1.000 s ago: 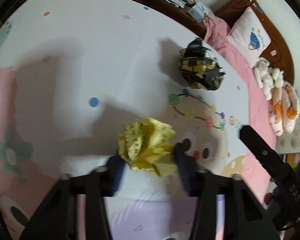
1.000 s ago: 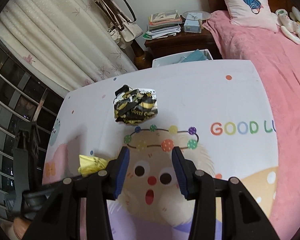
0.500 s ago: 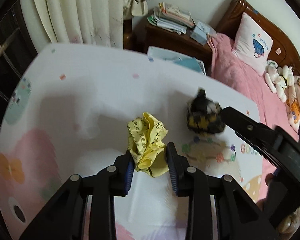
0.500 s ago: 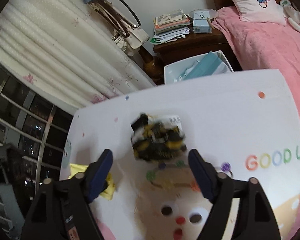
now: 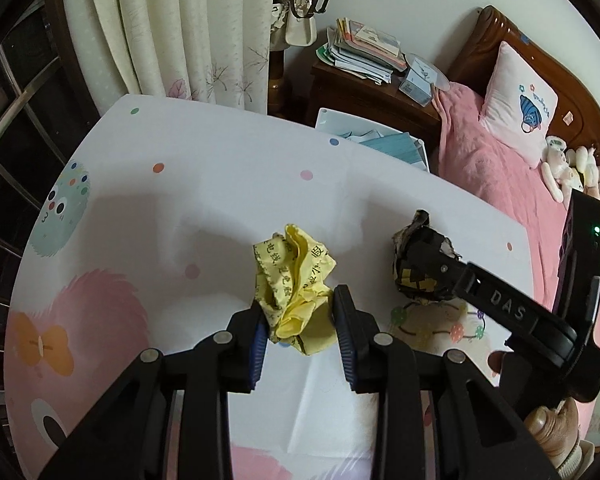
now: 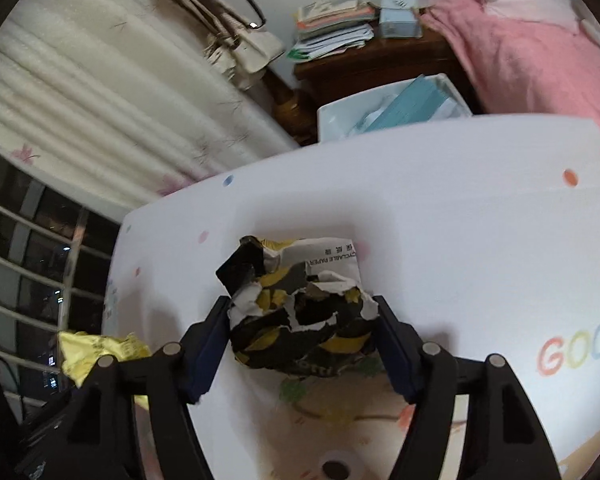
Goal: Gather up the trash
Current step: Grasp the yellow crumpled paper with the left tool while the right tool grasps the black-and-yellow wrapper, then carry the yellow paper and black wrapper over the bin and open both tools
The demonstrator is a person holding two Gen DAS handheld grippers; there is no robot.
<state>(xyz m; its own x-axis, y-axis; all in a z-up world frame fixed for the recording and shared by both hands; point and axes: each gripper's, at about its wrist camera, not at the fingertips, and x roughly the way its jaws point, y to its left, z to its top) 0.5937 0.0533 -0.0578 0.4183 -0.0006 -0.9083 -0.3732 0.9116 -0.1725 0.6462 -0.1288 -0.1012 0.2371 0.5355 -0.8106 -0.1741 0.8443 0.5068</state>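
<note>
Both grippers have risen and tipped back since the earlier frames, so more of the room shows past the far edge of the bench (image 5: pixel 228 184): curtain (image 5: pixel 188 28), nightstand (image 5: pixel 364 96) stacked with papers, the white bin (image 5: pixel 332 120) on the floor just beyond the bench, and the pink bed (image 5: pixel 496 160) at far right. A second ago the right gripper's fingers stood spread with the black-and-yellow wad well ahead of them; half a second ago they straddled it wide; now the right gripper (image 6: pixel 304 328) has closed in so both blue-padded fingers (image 6: pixel 208 340) press against the sides of the black-and-yellow wad (image 6: pixel 300 320), which fills the gap between them. From the left wrist view that wad (image 5: pixel 416 268) sits at the tip of the right gripper's black arm, at right, near the cartoon face printed on the bench cover. The left gripper (image 5: pixel 300 320) points forward and down over the middle of the bench, its fingers (image 5: pixel 346 328) drawn in and pinching the yellow crumpled paper (image 5: pixel 296 288) by its lower half, the rest sticking out past the tips. In the right wrist view the yellow paper (image 6: pixel 96 352) shows at near left.
</note>
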